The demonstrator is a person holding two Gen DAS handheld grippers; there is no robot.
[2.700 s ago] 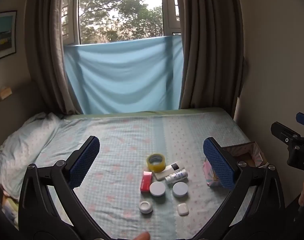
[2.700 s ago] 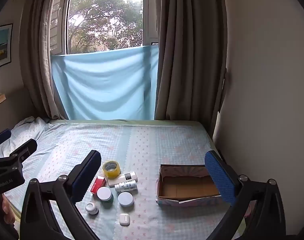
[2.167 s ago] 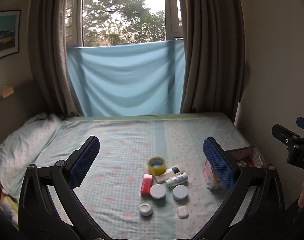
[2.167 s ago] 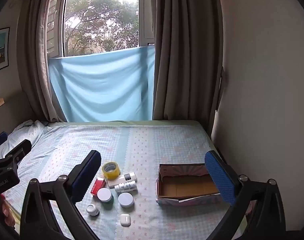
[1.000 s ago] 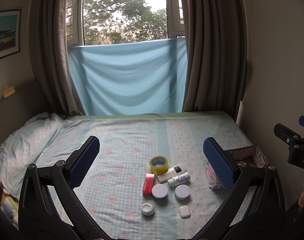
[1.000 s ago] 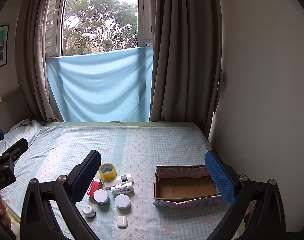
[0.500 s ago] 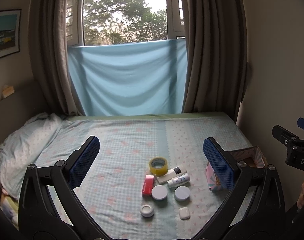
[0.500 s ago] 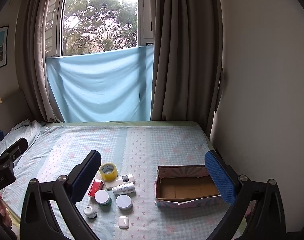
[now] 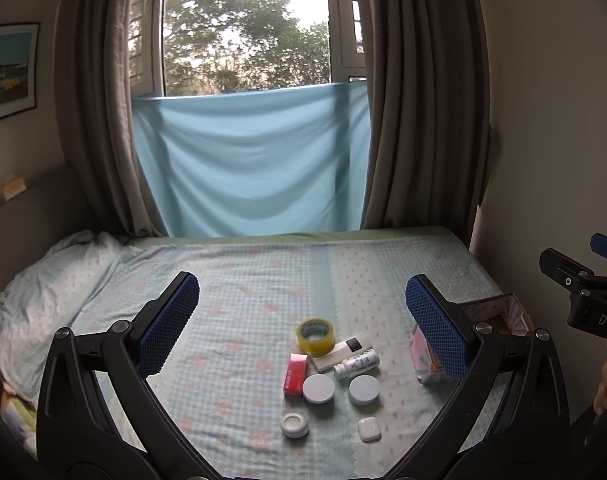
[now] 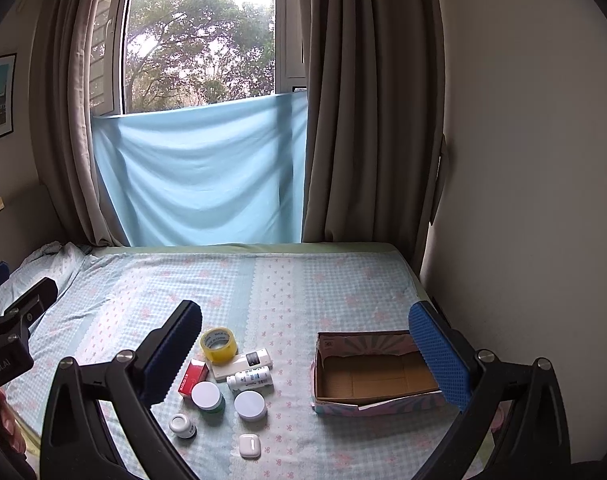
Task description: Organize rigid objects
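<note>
Objects: yellow roll of packing tape (image 10: pixel 219 341), red rectangular carton (image 10: pixel 192 377), white flat remote-like bar (image 10: pixel 242 361), small white labelled bottle (image 10: pixel 250 378) on its side, two white-lidded round jars (image 10: pixel 207 397), small white pot (image 10: pixel 182 425), white earbud case (image 10: pixel 250 445); clustered on the checked bedsheet (image 10: pixel 303 280)
Box: open pastel cardboard box (image 10: pixel 377 372), right of the cluster, apart
Writing: tape core reads "MADE IN"; bottle print too small
Left gripper (image 9: pixel 303 320): jaws wide apart, holding nothing
Right gripper (image 10: pixel 305 338): jaws wide apart, holding nothing
Views: box's bare inside shows only from the right wrist

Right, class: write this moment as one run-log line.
left gripper: open, empty | right gripper: open, empty | box: empty, on bed | tape roll, bottles, jars: beside box | stage: nothing picked up yet
</note>
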